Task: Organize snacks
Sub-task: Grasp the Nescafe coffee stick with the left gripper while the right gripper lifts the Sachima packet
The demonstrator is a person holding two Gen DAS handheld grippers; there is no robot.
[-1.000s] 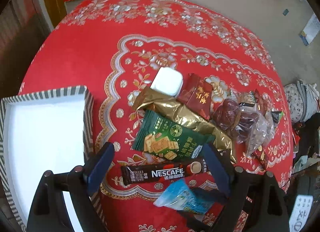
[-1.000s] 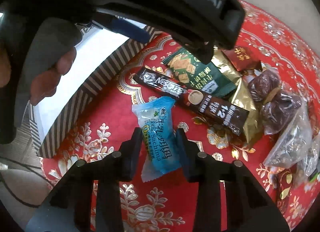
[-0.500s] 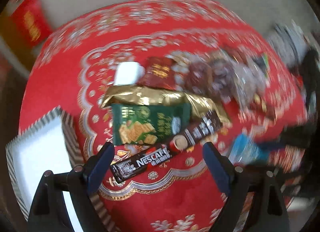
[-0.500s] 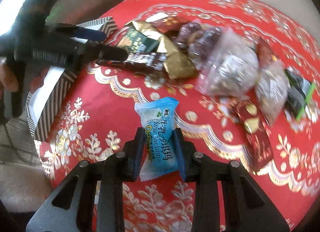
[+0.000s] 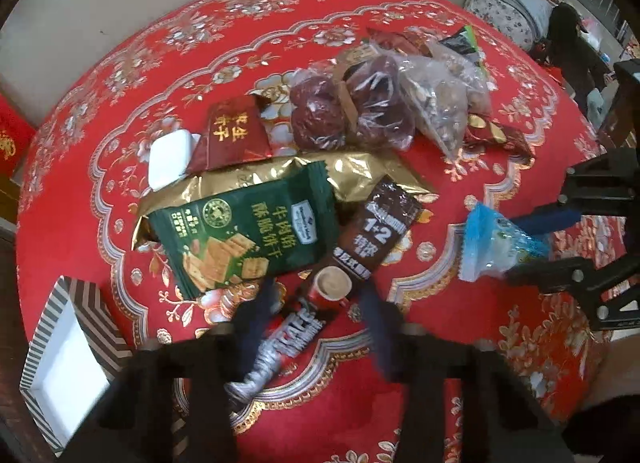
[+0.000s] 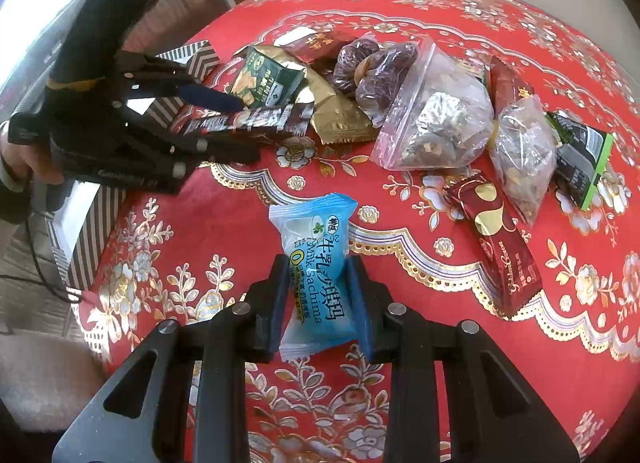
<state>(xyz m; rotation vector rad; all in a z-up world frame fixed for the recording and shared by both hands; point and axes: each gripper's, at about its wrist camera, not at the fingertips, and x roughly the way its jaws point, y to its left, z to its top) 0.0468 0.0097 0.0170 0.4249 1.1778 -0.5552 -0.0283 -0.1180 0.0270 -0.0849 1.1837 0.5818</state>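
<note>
My right gripper [image 6: 320, 283] is shut on a blue Sachima packet [image 6: 316, 263], held above the red tablecloth; the packet also shows in the left wrist view [image 5: 496, 243]. My left gripper [image 5: 316, 303] straddles the dark Nescafe coffee stick [image 5: 352, 259], its jaws part closed around it; from the right wrist view the left gripper [image 6: 232, 119] has the stick [image 6: 256, 119] between its fingers. A green cracker packet [image 5: 248, 235] lies beside the stick. A striped box [image 5: 68, 363] with a white inside stands at the left.
A gold packet [image 5: 360, 171], a dark red packet [image 5: 234, 135], a white block [image 5: 168, 159], bags of red dates [image 5: 352, 111], clear bags of nuts [image 6: 440, 119] and a red-gold bar [image 6: 500, 247] lie on the round table [image 5: 500, 383].
My left gripper has dropped and narrowed its jaws around the Nescafe stick. My right gripper has drawn back to the right, holding the blue packet.
</note>
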